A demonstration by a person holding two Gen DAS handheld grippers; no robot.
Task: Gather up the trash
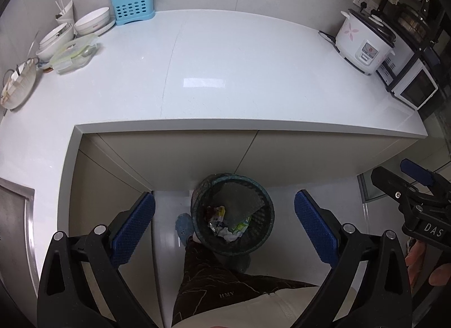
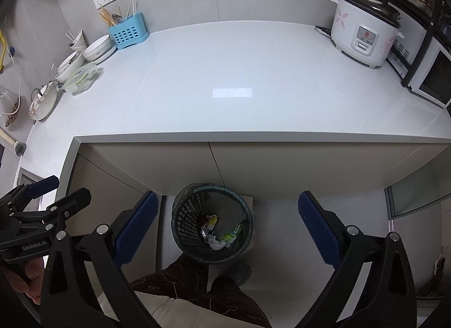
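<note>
A dark mesh trash basket [image 1: 265, 232] [image 2: 183, 215] stands on the floor below the counter edge. Inside it lie crumpled wrappers and paper [image 1: 229, 225] [image 2: 218, 230]. My left gripper [image 1: 224, 225] is open and empty, held high above the basket. My right gripper [image 2: 228, 223] is open and empty, also above the basket. Each gripper shows at the edge of the other's view: the right one in the left wrist view [image 1: 417, 187], the left one in the right wrist view [image 2: 42, 201].
The white counter [image 1: 225, 79] [image 2: 225, 88] carries bowls and a lidded container [image 1: 76, 51] at the left, a blue utensil holder [image 1: 132, 8] at the back, a rice cooker [image 1: 363, 43] and a microwave [image 1: 414, 88] at the right. The person's legs [image 1: 220, 280] stand by the basket.
</note>
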